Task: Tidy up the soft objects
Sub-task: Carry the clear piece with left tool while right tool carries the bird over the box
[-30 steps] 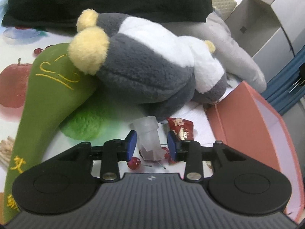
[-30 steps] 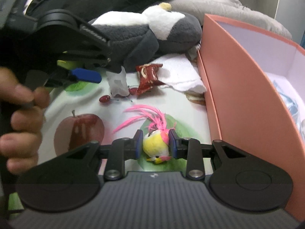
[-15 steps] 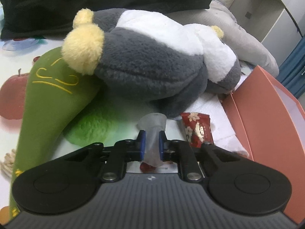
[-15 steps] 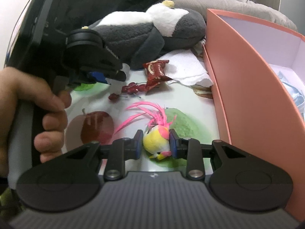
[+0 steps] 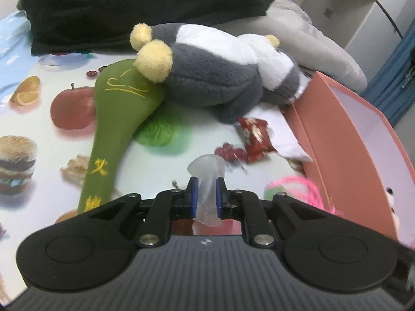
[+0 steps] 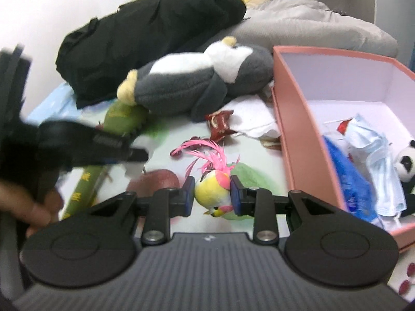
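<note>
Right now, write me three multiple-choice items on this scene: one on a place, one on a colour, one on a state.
1. Where is the panda toy?
A. inside the pink box
B. on the black coat
C. under the penguin

2. What colour are the toy bird's tail feathers?
A. blue
B. pink
C. white

3. What is the left gripper doing?
A. hanging open and empty
B. gripping the red wrapper
C. clamping a frosted clear piece

Answers:
1. A, it lies beside the face masks within the box walls.
2. B, pink plumes fan out above the right gripper.
3. C, its jaws, which have just been closing, press the piece from both sides.
</note>
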Available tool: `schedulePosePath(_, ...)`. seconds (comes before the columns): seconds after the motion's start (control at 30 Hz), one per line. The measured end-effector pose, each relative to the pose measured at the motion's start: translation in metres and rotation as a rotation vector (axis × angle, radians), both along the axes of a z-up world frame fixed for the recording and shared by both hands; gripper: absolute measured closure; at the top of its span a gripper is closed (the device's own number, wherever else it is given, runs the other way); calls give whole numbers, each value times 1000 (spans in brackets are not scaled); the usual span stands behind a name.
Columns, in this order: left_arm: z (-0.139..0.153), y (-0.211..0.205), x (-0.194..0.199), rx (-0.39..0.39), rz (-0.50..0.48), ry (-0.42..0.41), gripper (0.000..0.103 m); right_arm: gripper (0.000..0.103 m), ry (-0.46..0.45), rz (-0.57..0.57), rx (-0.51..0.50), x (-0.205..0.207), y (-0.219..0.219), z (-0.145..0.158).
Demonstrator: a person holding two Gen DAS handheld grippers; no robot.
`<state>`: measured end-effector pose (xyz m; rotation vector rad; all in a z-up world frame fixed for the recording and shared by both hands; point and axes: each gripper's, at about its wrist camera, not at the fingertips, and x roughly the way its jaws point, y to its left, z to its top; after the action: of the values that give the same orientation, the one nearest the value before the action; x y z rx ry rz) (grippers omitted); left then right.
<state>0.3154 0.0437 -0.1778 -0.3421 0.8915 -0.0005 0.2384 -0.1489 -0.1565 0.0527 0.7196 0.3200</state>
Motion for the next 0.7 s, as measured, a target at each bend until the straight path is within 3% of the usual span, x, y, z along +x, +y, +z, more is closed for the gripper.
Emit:
schedulePosePath(0.1, 10, -6, -20, 35, -14, -2, 87, 71, 11, -12, 43, -10, -10, 8)
schedulePosePath(0.17, 15, -10, -32, 18, -20, -1, 87, 71, 26, -9, 62, -17, -13, 10)
schedulePosePath(0.4, 36, -27, -57, 31, -54, -7, 87, 71, 24, 5, 58, -34, -24, 27)
schedulePosePath(0.7, 105, -56, -60, 40, -115, -115, 86, 71, -51, -25, 98, -39, -59, 82)
